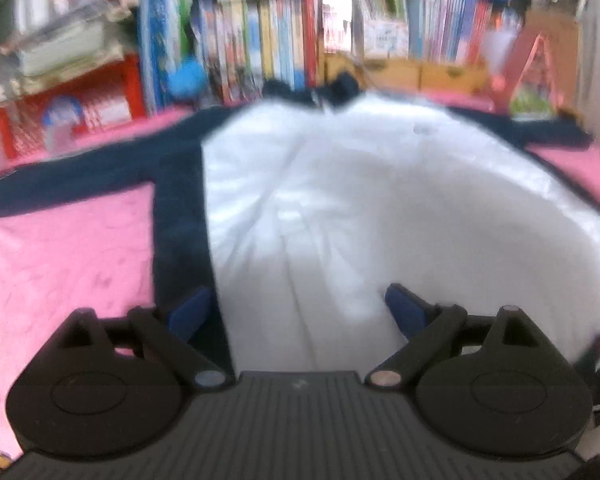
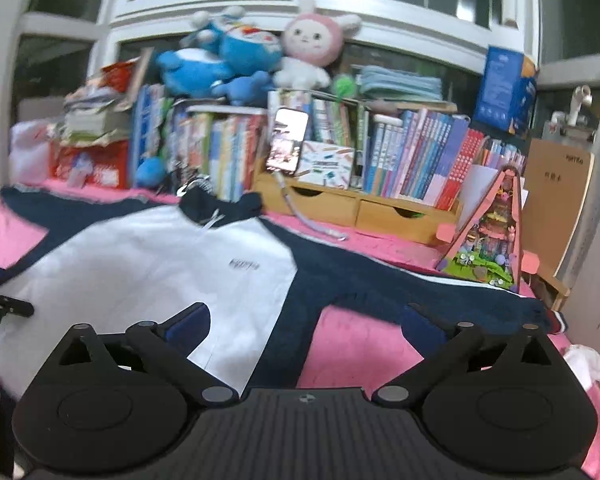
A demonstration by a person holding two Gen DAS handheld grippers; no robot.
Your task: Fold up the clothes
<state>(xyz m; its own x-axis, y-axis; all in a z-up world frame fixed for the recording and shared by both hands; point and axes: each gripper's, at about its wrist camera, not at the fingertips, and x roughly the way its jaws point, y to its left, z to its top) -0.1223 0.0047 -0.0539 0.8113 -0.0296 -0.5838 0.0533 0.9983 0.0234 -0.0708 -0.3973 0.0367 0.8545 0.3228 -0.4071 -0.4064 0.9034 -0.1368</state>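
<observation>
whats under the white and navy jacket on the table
The jacket lies spread flat on a pink cloth, which shows all around it. Whatever lies beneath the jacket's body and sleeves is covered and cannot be seen.

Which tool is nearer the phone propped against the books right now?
Right. The right tool hangs open over the jacket's navy sleeve, facing the phone. The left tool is open over the white body panel, further left.

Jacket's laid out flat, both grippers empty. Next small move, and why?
Probably bring the right gripper down onto the navy sleeve ahead of it and close, to fold it over the white body. Both sleeves lie spread on the pink cover; the left gripper is open above the white front.
</observation>
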